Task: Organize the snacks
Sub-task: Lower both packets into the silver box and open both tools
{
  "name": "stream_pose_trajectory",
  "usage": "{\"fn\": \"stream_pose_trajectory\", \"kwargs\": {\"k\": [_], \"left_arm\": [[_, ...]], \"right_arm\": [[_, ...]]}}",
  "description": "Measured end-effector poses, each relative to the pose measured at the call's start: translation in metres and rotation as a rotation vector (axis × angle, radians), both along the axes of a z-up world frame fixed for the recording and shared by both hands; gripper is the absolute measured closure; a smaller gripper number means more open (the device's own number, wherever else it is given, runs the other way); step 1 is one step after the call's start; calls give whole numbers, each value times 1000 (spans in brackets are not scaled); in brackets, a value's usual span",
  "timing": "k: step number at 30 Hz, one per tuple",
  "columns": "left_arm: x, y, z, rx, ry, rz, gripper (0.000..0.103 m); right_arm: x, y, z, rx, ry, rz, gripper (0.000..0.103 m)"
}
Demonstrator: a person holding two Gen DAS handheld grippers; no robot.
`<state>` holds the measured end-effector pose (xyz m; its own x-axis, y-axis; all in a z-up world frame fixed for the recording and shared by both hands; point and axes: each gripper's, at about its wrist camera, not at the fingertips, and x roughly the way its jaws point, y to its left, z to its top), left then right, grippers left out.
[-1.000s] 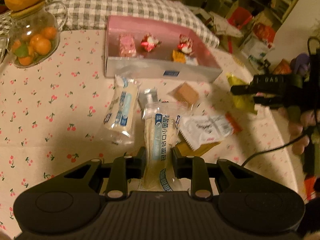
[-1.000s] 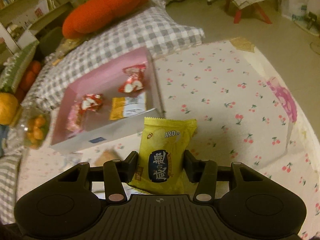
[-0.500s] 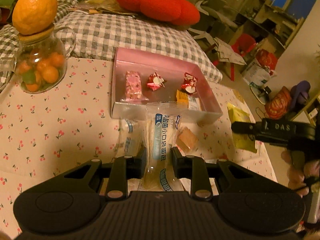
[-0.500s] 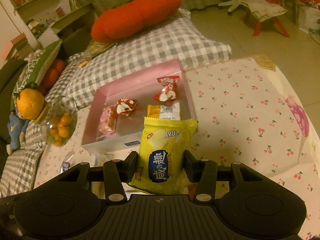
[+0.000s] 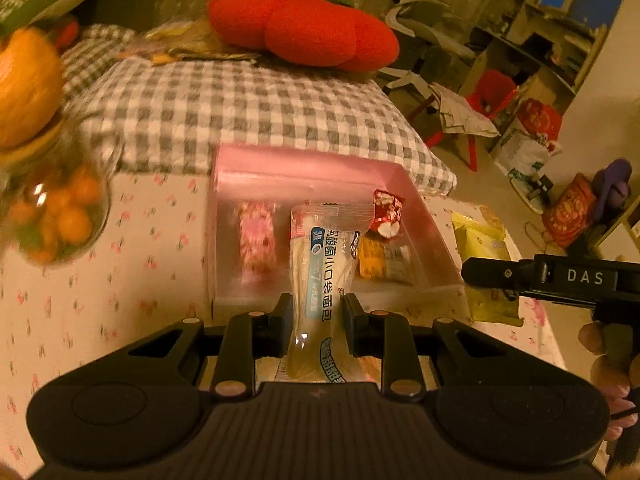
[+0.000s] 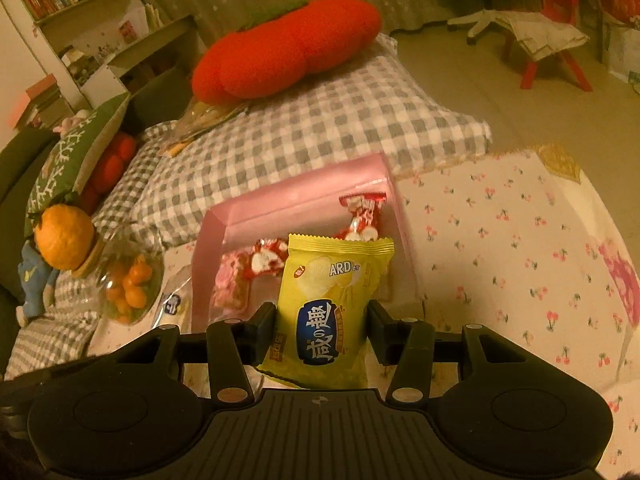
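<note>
Clear crinkly plastic bread pack (image 5: 320,276), long and narrow w/ blue print, is clamped upright between black pads of L gripper (image 5: 314,316), held above near wall of pink box (image 5: 436,240). Glossy yellow snack bag (image 6: 332,304), pillow-shaped w/ serrated top edge, is pinched between pads of R gripper (image 6: 322,330), also over box's near edge. Box is shallow, rectangular, smooth-walled; pink wrapped bar (image 5: 258,240), red-white twisted candy (image 5: 386,212) and orange-yellow sachet (image 5: 382,258) are seen lying inside. Box is set on cherry-print tablecloth (image 6: 500,240). Round glass jar (image 6: 128,280) of small orange fruit sits left of box. Grey gingham pillow (image 6: 320,128) and fuzzy red cushion (image 6: 288,48) lie behind.
</note>
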<state>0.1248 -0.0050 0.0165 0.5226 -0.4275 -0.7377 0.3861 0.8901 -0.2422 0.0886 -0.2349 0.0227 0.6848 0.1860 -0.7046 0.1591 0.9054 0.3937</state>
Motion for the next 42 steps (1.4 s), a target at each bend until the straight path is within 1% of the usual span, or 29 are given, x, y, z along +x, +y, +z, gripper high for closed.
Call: {"fn": "stream_pose_trajectory", "kwargs": {"k": [5, 9, 13, 19, 23, 29, 34, 39, 42], "left_arm": [[23, -18, 2, 33, -35, -25, 80], [40, -32, -2, 27, -36, -52, 80], [53, -48, -12, 35, -16, -100, 80], [70, -65, -31, 27, 50, -159, 80], [73, -74, -43, 60, 71, -179, 80], [77, -69, -52, 118, 60, -130, 81], [83, -54, -54, 154, 34, -45, 82], [86, -42, -54, 129, 20, 1, 82], [85, -40, -54, 114, 21, -1, 81]], "right_arm": [[20, -11, -5, 20, -14, -36, 55], [37, -24, -13, 58, -14, -71, 55], [50, -33, -22, 73, -14, -101, 55], [69, -41, -34, 75, -11, -115, 55], [79, -39, -39, 58, -11, -104, 55], [93, -30, -45, 48, -16, -50, 55], [102, -16, -50, 16, -13, -1, 55], [111, -4, -55, 13, 9, 29, 55], [113, 0, -59, 3, 26, 39, 55]]}}
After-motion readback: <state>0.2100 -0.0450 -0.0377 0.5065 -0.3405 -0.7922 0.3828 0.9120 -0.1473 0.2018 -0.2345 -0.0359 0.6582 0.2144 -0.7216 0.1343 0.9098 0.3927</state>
